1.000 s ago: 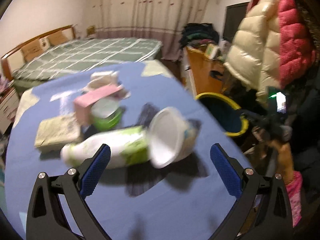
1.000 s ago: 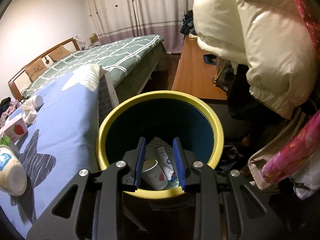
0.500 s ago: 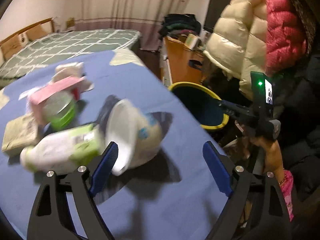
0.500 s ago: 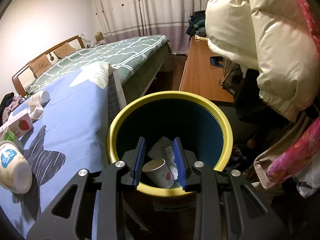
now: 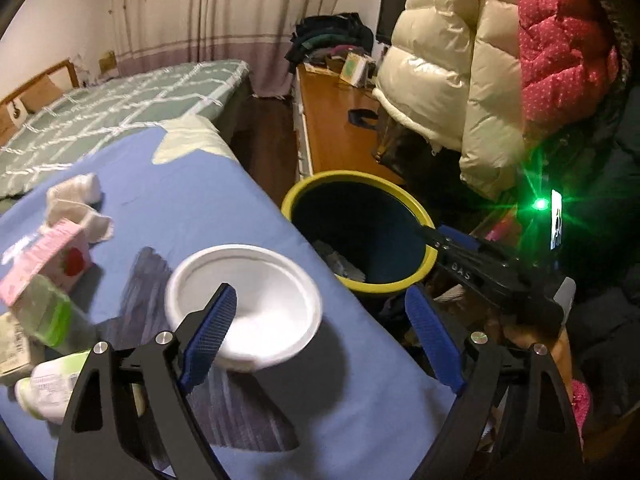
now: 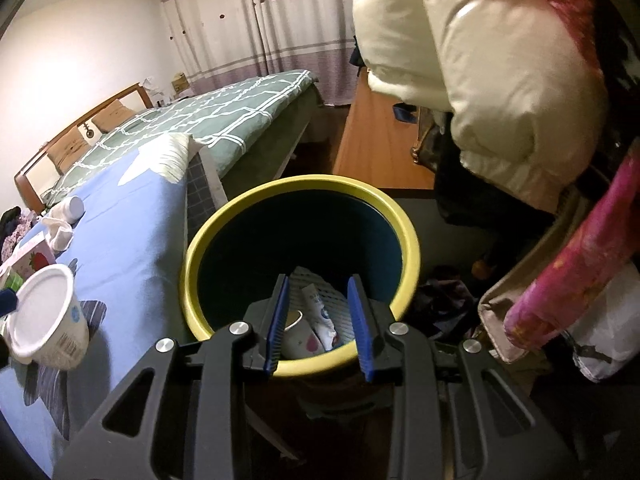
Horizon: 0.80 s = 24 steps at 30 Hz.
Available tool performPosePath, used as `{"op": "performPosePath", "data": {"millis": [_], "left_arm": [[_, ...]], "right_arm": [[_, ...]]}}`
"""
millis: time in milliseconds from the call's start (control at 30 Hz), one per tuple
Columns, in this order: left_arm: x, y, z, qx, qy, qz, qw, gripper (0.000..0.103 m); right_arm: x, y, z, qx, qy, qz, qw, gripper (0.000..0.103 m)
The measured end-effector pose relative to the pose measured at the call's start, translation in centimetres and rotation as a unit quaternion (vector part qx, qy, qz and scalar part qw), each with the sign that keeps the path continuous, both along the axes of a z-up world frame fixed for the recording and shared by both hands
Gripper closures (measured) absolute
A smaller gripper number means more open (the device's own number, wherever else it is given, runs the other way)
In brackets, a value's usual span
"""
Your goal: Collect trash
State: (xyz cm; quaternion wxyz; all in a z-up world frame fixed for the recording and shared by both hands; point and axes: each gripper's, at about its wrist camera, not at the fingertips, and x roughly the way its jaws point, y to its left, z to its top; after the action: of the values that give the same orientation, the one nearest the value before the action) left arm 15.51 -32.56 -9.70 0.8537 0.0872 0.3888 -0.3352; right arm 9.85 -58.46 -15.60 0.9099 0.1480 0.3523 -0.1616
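White bowl (image 5: pixel 256 300) sits upright on the blue sheet (image 5: pixel 192 208), near the edge that faces the bin (image 5: pixel 400 284); the right wrist view shows blue print on its side. Left hand-held gripper (image 5: pixel 316 340): jaws have just been closing; left pad lies over the bowl's inner rim, right pad stands clear beyond the sheet's edge, so the jaws are open and do not clamp the bowl. Beside the bowl to the left: a green-capped bottle (image 5: pixel 44 312), a pink strawberry carton (image 5: pixel 48 256), a white bottle with a green label (image 5: pixel 48 384) and crumpled white tissue (image 5: pixel 76 200). The yellow-rimmed bin stands just off the sheet's edge, holding a paper cup (image 6: pixel 298 334), a tube (image 6: pixel 320 316) and paper. Right hand-held gripper (image 6: pixel 318 320) hangs over the bin's near rim, jaws narrowly parted, nothing between the pads. Behind: a green checked bed (image 6: pixel 224 120), a wooden table (image 5: pixel 340 128), cream and pink puffer jackets (image 5: pixel 480 64).
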Motion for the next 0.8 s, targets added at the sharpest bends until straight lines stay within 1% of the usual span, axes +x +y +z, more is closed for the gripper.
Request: {"op": "performPosePath", "data": {"millis": [100, 200, 233, 333, 400, 467, 533, 667, 767, 800], "left_arm": [[-0.8, 2.2, 0.7, 0.005, -0.017, 0.018, 0.9997, 0.017], [-1.6, 4.3, 0.0, 0.015, -0.012, 0.036, 0.9992, 0.014], [-1.9, 5.0, -0.5, 0.017, -0.005, 0.04, 0.999, 0.013], [-2.8, 6.2, -2.8, 0.026, 0.033, 0.041, 0.9983, 0.013], [-2.5, 6.0, -4.3, 0.037, 0.051, 0.05, 0.9968, 0.013], [-1.7, 5.6, -5.2, 0.036, 0.064, 0.06, 0.9955, 0.013], [-1.0, 4.7, -5.5, 0.038, 0.057, 0.071, 0.9951, 0.013], [0.5, 2.8, -5.1, 0.061, 0.013, 0.1, 0.993, 0.013], [1.4, 2.1, -5.1, 0.071, -0.005, 0.111, 0.9913, 0.013], [1.6, 1.9, -5.2, 0.074, -0.005, 0.112, 0.991, 0.013]], "right_arm": [[-0.2, -0.1, 0.0, 0.005, -0.005, 0.004, 1.0, 0.072], [-0.1, 0.4, 0.0, 0.009, -0.009, 0.012, 1.0, 0.071], [-0.1, 0.5, 0.0, 0.01, -0.01, 0.014, 1.0, 0.071], [0.2, 0.8, 0.1, 0.014, -0.012, 0.019, 1.0, 0.071], [0.2, 1.0, 0.2, 0.015, -0.014, 0.02, 1.0, 0.071], [0.2, 1.3, 0.3, 0.014, -0.015, 0.024, 1.0, 0.071], [0.0, 1.6, 0.5, 0.011, -0.016, 0.026, 0.999, 0.071], [-0.5, 1.8, 0.9, 0.008, -0.019, 0.029, 0.999, 0.07], [-0.6, 1.6, 1.0, 0.011, -0.022, 0.028, 0.999, 0.069], [-0.7, 1.4, 1.0, 0.012, -0.022, 0.028, 0.999, 0.068]]}}
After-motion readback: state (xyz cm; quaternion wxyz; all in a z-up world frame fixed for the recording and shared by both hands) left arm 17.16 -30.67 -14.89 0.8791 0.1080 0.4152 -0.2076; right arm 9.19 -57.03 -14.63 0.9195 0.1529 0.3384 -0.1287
